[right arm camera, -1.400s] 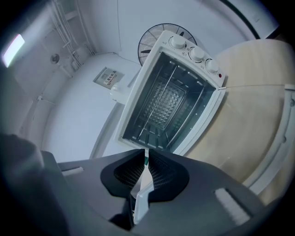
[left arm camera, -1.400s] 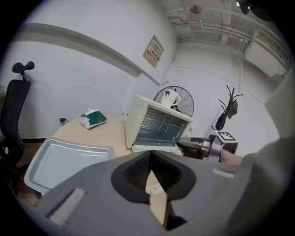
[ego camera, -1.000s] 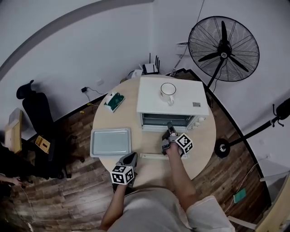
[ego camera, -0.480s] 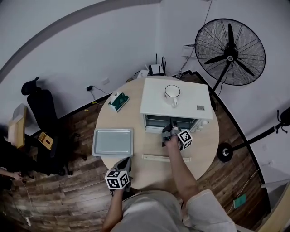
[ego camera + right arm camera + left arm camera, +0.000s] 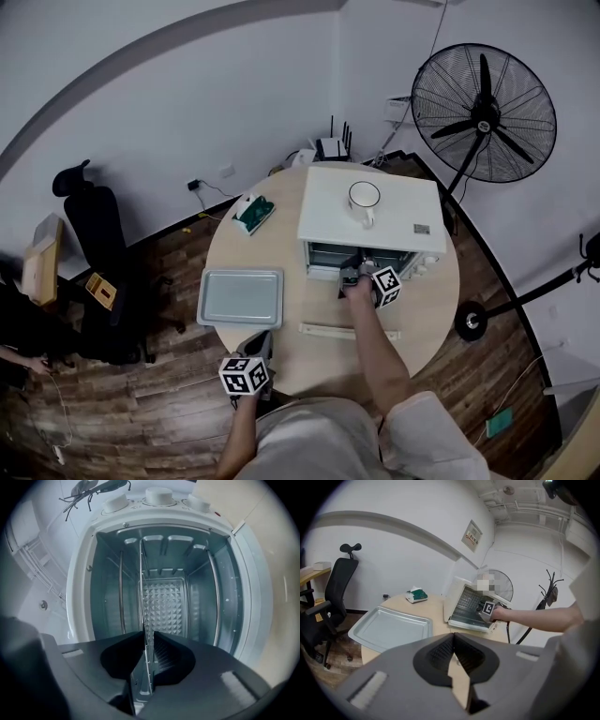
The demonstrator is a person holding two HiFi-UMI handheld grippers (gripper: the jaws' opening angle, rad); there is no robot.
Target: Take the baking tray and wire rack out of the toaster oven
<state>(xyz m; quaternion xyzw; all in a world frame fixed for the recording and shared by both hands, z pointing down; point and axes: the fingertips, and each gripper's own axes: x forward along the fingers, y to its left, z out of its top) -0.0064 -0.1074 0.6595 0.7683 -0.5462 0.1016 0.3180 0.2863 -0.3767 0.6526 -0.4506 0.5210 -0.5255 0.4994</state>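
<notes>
The white toaster oven (image 5: pixel 370 211) stands on the round table with its door folded down. The wire rack (image 5: pixel 141 588) is inside it, seen edge-on in the right gripper view. My right gripper (image 5: pixel 352 275) is at the oven mouth. Its jaws have just been opening, and the rack's front edge runs between them (image 5: pixel 147 637) with no clear pinch. The baking tray (image 5: pixel 240 297) lies flat on the table's left side. My left gripper (image 5: pixel 255 345) hovers near the table's front edge, right of the tray (image 5: pixel 389 627), shut (image 5: pixel 453 637) and holding nothing.
A white mug (image 5: pixel 364 197) sits on the oven's top. A green tissue box (image 5: pixel 253 214) lies at the table's back left. The open door's front edge (image 5: pixel 347 331) lies near the person. A standing fan (image 5: pixel 483 103) and an office chair (image 5: pixel 94 234) flank the table.
My right gripper has moved forward from over the open door to the oven mouth. The left gripper has drawn back toward the table's near edge.
</notes>
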